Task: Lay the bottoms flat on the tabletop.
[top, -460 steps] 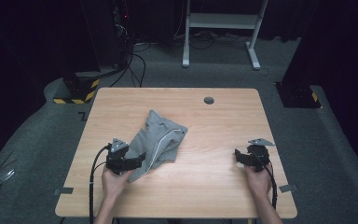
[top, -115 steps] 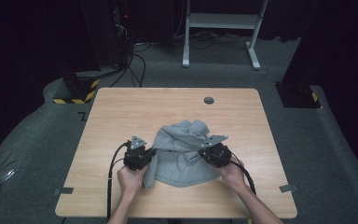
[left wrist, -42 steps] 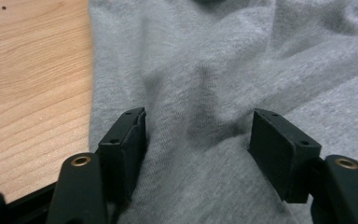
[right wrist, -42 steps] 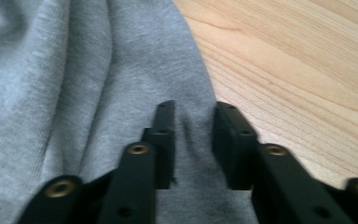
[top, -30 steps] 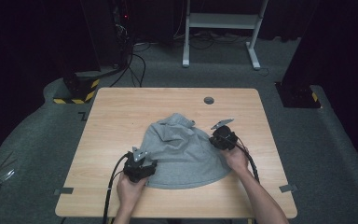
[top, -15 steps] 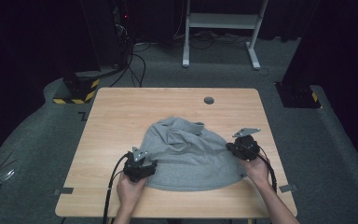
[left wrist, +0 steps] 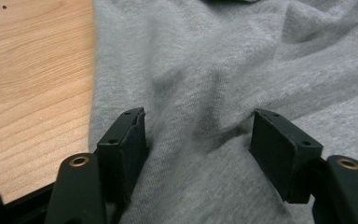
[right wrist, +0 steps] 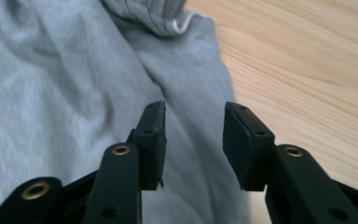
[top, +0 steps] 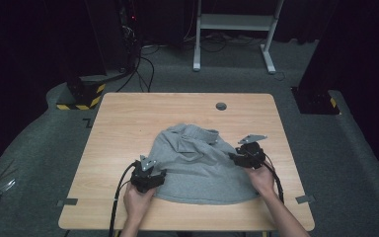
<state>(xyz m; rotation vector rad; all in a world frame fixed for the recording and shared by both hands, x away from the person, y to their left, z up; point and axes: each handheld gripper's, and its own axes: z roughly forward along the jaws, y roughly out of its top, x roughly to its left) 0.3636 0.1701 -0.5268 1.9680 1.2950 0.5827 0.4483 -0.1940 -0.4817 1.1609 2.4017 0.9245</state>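
A grey hooded garment (top: 197, 163) lies spread on the wooden table (top: 128, 118), its bunched hood toward the far side. My left gripper (top: 148, 175) rests on the garment's near left edge; in the left gripper view it (left wrist: 200, 119) is open, with a raised fold of grey cloth (left wrist: 214, 56) between the jaws. My right gripper (top: 246, 155) sits at the garment's right edge. In the right gripper view it (right wrist: 194, 109) is open over flat cloth (right wrist: 51, 70), with a white drawstring (right wrist: 182, 25) ahead and bare wood (right wrist: 307, 56) to the right.
A small dark round grommet (top: 221, 106) sits in the table's far middle. Tape strips (top: 67, 202) mark the front corners. Beyond the table, on the floor, stand a yellow-and-black striped base (top: 79, 98) and a white frame (top: 237, 29).
The right gripper drew the cloth out to the right, spreading the garment wider, then came back slightly left. The left gripper stayed at the near left edge.
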